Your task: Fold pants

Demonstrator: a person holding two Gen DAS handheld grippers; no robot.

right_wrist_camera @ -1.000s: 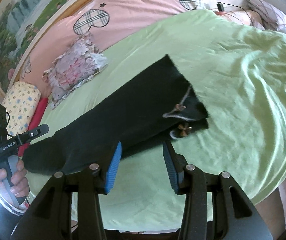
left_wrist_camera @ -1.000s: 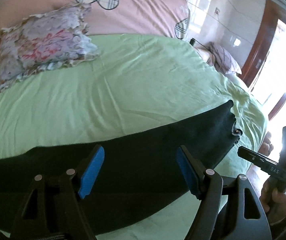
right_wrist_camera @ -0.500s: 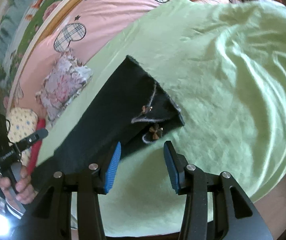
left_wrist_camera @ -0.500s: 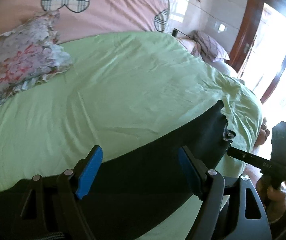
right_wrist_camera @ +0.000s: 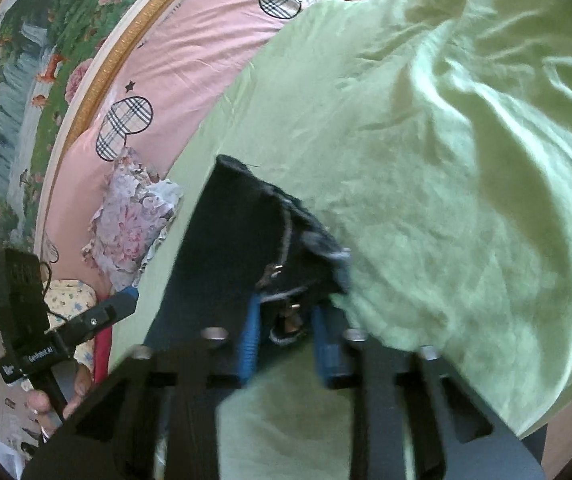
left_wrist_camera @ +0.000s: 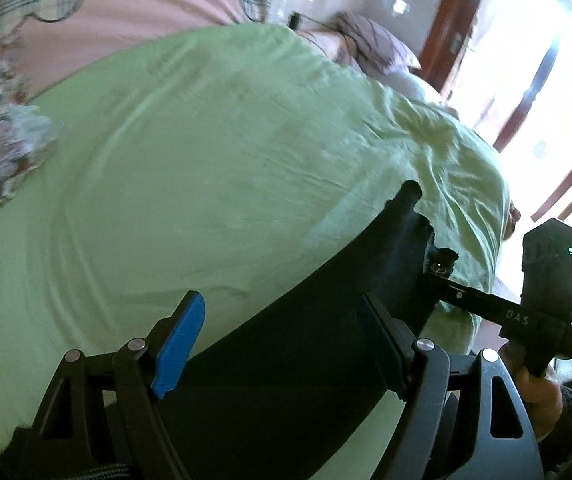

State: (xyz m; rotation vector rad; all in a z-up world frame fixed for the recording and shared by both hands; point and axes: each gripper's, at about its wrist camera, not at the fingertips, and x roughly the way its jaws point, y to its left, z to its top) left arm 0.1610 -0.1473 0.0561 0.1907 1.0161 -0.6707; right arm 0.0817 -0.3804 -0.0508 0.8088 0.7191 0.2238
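Black pants (left_wrist_camera: 306, 344) lie stretched across the green bed sheet (left_wrist_camera: 205, 160), waistband end toward the bed's near right corner. My left gripper (left_wrist_camera: 281, 344) is open, its blue pads wide apart above the pant leg. My right gripper (right_wrist_camera: 288, 340) is open, its blue pads on either side of the waistband corner (right_wrist_camera: 286, 320) with its metal button; the pants (right_wrist_camera: 229, 248) stretch away toward the upper left. The right gripper also shows in the left wrist view (left_wrist_camera: 486, 304) at the waistband, and the left gripper shows in the right wrist view (right_wrist_camera: 97, 316).
A floral pillow (right_wrist_camera: 129, 220) lies at the head of the bed against a pink headboard cover (right_wrist_camera: 189, 56). A framed painting (right_wrist_camera: 25, 80) hangs behind. A bright doorway (left_wrist_camera: 526, 80) is on the right, beyond the bed's edge.
My right gripper has moved forward onto the waistband corner, which now sits between its pads. My left gripper has swung right along the pant leg; the view is blurred by motion.
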